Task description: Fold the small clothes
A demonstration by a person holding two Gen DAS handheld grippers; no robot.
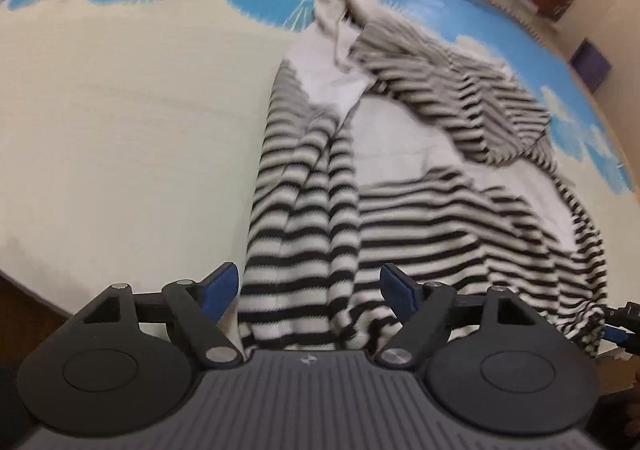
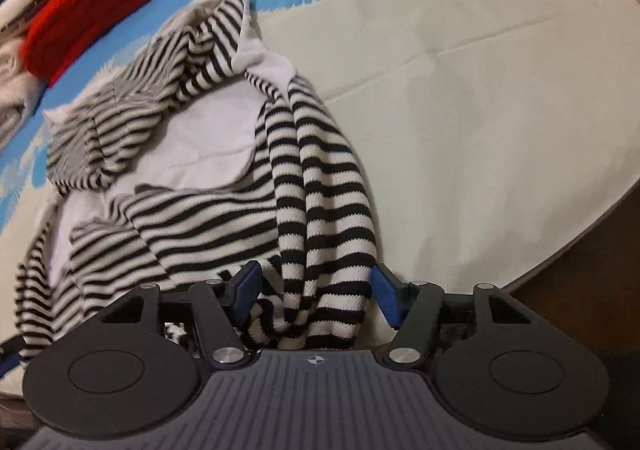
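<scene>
While the striped garment (image 1: 304, 209) lies rumpled on the surface (image 1: 120, 129), left hand-held gripper (image 1: 310, 296) and right hand-held gripper (image 2: 316, 300) gape wide astride its near folds, neither clamping them.

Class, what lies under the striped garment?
The striped garment lies on a cream and blue sheet, bare all around it. Whatever sits directly beneath the cloth is covered.
</scene>
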